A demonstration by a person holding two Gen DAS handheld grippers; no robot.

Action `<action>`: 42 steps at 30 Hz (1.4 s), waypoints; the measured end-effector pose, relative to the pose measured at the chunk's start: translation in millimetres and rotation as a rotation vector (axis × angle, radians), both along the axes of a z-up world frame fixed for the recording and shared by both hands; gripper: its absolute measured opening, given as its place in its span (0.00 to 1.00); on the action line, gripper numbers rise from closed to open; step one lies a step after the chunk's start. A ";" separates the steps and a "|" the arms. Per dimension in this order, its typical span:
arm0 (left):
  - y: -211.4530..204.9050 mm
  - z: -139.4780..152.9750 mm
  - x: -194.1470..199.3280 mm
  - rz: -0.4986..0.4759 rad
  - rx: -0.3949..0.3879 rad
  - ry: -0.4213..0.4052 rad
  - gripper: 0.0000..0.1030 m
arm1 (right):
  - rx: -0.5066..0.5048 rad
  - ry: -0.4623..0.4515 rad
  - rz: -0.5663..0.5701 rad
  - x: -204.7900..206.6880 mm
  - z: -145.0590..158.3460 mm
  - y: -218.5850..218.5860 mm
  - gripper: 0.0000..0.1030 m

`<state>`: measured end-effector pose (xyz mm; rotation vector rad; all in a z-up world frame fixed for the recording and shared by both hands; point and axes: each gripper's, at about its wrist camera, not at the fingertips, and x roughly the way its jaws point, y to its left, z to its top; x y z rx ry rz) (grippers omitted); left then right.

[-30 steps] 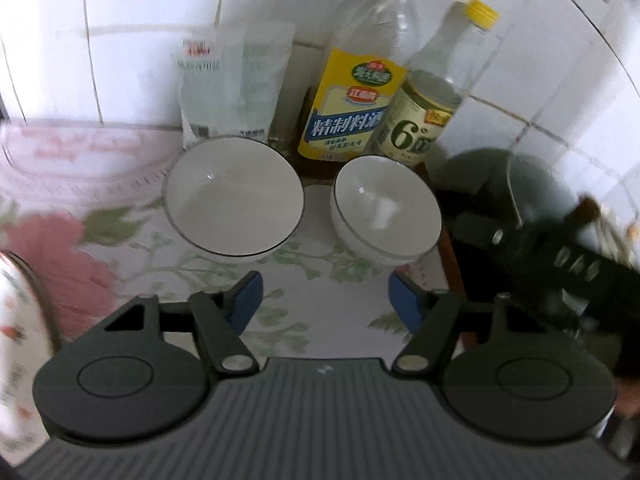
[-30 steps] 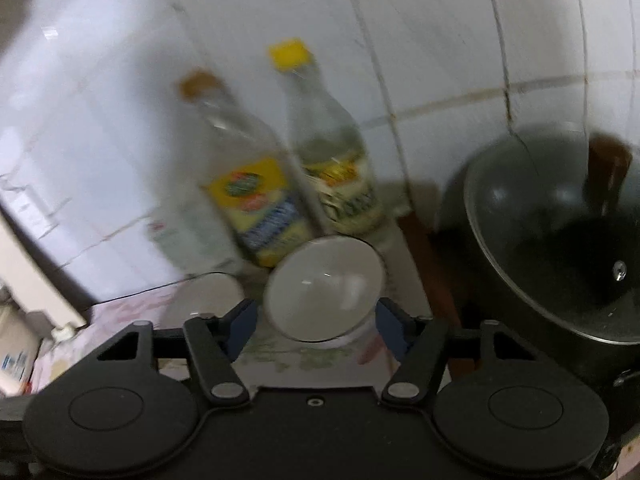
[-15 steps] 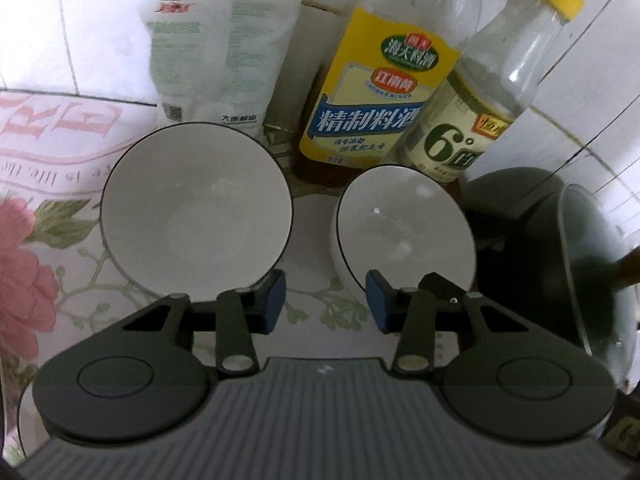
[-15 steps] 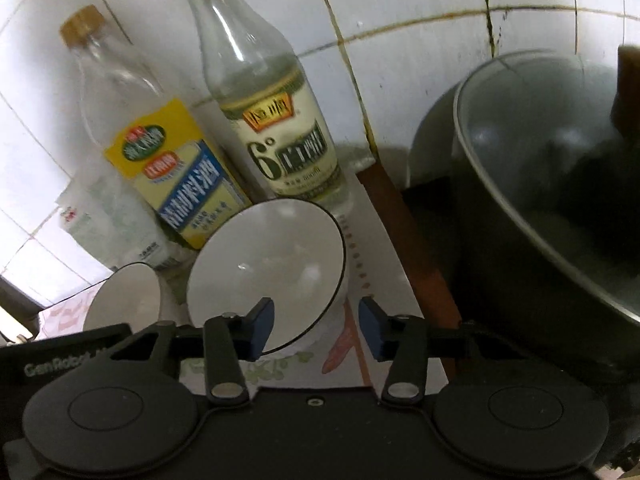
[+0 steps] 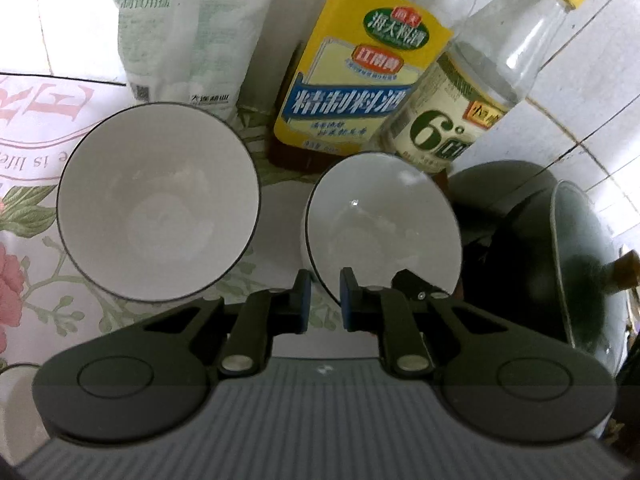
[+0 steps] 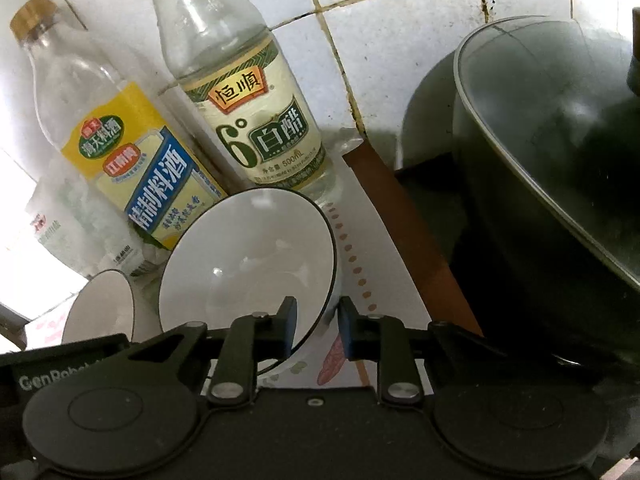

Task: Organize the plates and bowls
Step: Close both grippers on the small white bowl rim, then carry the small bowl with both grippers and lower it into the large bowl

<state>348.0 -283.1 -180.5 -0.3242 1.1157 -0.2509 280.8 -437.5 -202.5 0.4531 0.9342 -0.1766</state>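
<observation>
Two white bowls with dark rims stand on a floral cloth. The left bowl [image 5: 158,204] is larger in the left wrist view; the right bowl [image 5: 382,226] stands beside it. My left gripper [image 5: 323,300] has its jaws narrowed around the near-left rim of the right bowl. My right gripper [image 6: 316,326] straddles the near-right rim of the same bowl [image 6: 248,272], one finger inside and one outside. The left bowl [image 6: 100,312] shows at the far left of the right wrist view. Neither view shows whether the pads press the rim.
A yellow-labelled cooking wine bottle [image 5: 352,84], a white vinegar bottle [image 5: 472,104] and a salt bag [image 5: 188,32] stand against the tiled wall behind the bowls. A dark wok with a glass lid [image 6: 552,168] sits to the right.
Both grippers moved forward to the right bowl and narrowed their jaws around its rim. The bowls stayed where they were.
</observation>
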 end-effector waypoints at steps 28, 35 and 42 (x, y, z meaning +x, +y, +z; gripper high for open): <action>54.8 102.2 -110.5 -0.133 -0.006 0.006 0.12 | 0.068 -0.013 0.070 -118.9 109.1 39.7 0.19; 79.6 117.8 -146.1 -0.128 -0.007 -0.009 0.12 | 0.070 -0.035 0.107 -146.3 122.2 64.0 0.19; 105.1 121.5 -176.0 -0.121 0.027 -0.049 0.12 | 0.094 -0.045 0.141 -166.9 123.4 85.9 0.19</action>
